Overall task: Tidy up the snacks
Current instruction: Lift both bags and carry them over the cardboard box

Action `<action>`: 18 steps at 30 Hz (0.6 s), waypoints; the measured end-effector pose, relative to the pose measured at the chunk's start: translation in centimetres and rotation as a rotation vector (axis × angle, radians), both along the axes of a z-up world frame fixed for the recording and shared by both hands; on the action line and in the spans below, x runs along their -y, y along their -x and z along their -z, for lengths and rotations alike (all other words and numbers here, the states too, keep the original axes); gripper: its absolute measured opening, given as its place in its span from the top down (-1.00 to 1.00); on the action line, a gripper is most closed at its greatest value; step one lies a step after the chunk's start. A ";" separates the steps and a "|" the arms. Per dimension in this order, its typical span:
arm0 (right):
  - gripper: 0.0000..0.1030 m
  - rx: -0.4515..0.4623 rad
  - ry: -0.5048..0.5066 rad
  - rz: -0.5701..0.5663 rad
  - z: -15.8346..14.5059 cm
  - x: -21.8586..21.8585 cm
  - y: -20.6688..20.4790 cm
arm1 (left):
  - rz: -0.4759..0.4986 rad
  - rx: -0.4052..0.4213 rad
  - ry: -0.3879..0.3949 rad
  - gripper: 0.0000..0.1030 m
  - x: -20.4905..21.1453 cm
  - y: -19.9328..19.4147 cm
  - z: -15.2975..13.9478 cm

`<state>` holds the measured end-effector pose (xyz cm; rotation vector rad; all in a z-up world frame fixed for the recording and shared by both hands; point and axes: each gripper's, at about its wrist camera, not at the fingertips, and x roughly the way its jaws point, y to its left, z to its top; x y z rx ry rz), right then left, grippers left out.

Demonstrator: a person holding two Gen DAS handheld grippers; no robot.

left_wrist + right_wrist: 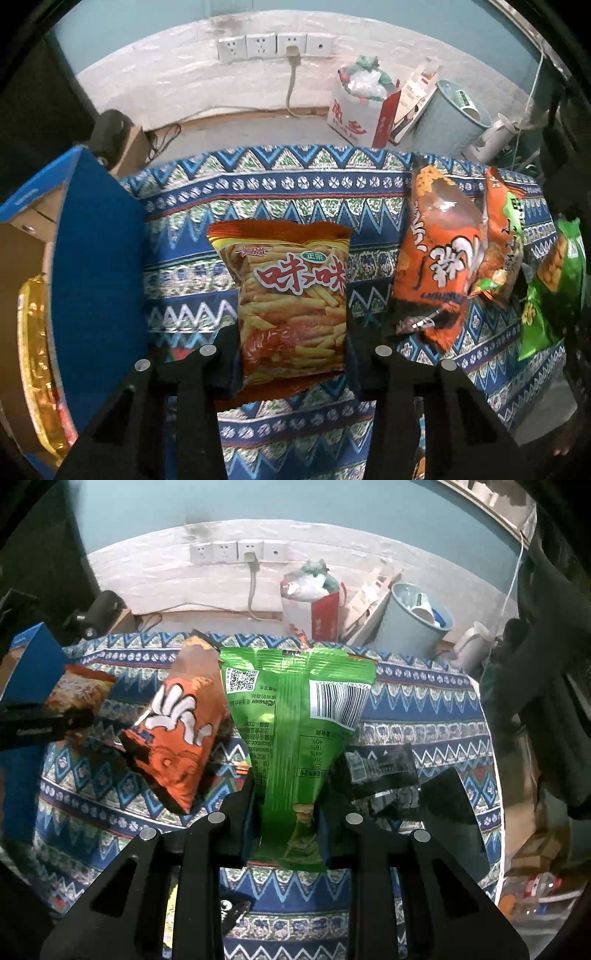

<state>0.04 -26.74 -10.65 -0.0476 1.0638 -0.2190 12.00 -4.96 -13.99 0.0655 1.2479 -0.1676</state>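
My left gripper (293, 354) is shut on a red and yellow bag of shrimp sticks (291, 295) and holds it above the patterned cloth, just right of an open blue cardboard box (96, 280). A gold packet (35, 354) lies inside that box. My right gripper (286, 823) is shut on a green snack bag (295, 734), back side facing me, lifted off the table. An orange snack bag (436, 266) (181, 734) lies on the cloth between the two grippers. The green bag also shows at the right edge of the left wrist view (554, 288).
A blue zigzag-patterned cloth (280, 188) covers the table. A second orange and green packet (504, 240) lies by the orange bag. A dark glossy packet (384, 771) lies right of my right gripper. Behind the table stand a pale blue bin (413, 620), a red and white bag (314, 605) and wall sockets (236, 552).
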 end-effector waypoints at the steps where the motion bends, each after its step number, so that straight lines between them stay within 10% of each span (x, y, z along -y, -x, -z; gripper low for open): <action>1: 0.53 0.004 0.002 -0.003 -0.2 -0.2 0.0 | 0.003 0.013 -0.002 0.17 -0.2 0.4 -0.5; 18: 0.53 0.084 -0.006 -0.059 -3.7 -4.1 -0.9 | 0.027 0.161 -0.001 0.17 -3.4 4.4 -6.5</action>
